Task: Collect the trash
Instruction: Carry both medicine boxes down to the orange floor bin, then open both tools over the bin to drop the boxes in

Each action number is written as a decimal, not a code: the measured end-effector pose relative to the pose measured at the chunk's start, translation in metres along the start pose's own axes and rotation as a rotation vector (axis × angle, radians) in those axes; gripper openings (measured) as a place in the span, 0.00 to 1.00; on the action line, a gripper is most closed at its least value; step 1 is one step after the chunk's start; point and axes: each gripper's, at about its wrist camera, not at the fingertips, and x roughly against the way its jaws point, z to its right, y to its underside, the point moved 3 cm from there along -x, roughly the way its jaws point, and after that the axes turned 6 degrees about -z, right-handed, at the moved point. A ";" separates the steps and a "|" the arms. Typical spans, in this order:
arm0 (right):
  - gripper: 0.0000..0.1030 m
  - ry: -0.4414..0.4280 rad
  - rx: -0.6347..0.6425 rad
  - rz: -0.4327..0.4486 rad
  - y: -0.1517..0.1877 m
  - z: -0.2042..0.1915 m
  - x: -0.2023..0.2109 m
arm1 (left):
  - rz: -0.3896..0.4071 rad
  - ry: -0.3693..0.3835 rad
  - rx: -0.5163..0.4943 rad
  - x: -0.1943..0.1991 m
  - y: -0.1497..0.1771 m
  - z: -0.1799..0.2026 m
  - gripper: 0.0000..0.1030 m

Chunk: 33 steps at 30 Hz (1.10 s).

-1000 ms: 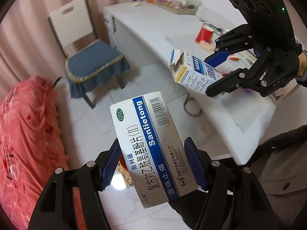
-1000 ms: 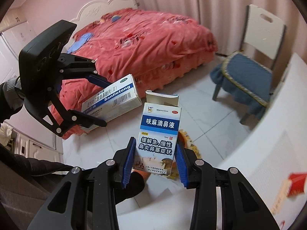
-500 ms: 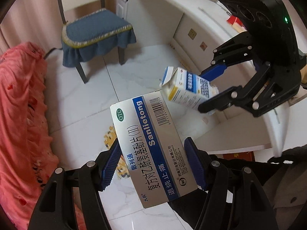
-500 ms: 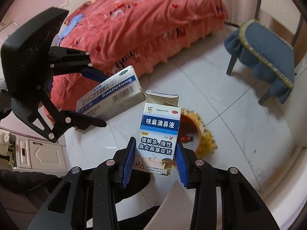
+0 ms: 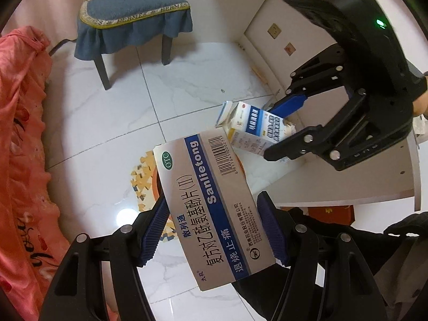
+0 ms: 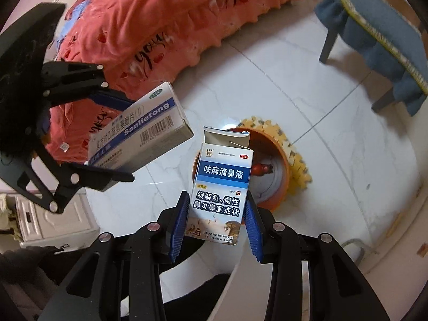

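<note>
My left gripper [image 5: 214,227] is shut on a large white and blue Sanlietong medicine box [image 5: 211,203], also seen in the right wrist view [image 6: 141,131]. My right gripper [image 6: 216,222] is shut on a small white and blue nasal drops box [image 6: 223,184] with its top flap open; the left wrist view shows it too [image 5: 254,128]. Both boxes hang above an orange trash bin [image 6: 281,168] with a yellow patterned rim on the floor. The bin holds some red trash [image 6: 262,168]. In the left wrist view the bin [image 5: 144,179] is mostly hidden behind the large box.
A bed with a red cover [image 6: 165,26] lies at the left. A chair with a blue cushion [image 5: 131,13] stands on the white tiled floor [image 5: 107,123]. A white desk [image 5: 347,187] is at the right. A white cabinet [image 6: 53,219] stands by the bed.
Both grippers have tilted down and moved lower over the orange bin, still holding their boxes. The desk top has left the view and the floor fills it.
</note>
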 end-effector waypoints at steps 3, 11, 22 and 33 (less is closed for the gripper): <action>0.42 -0.015 -0.057 -0.013 -0.003 0.010 -0.010 | -0.005 -0.006 -0.004 -0.007 -0.002 -0.001 0.66; 0.52 -0.001 -0.092 -0.030 -0.004 0.013 -0.019 | -0.020 -0.018 -0.013 -0.019 -0.007 0.003 0.71; 0.52 -0.018 -0.067 0.041 0.007 -0.009 0.029 | 0.005 -0.042 -0.039 0.009 -0.009 0.020 0.73; 0.56 -0.024 -0.039 0.188 0.054 -0.037 0.122 | 0.077 -0.105 -0.074 0.074 -0.021 0.062 0.73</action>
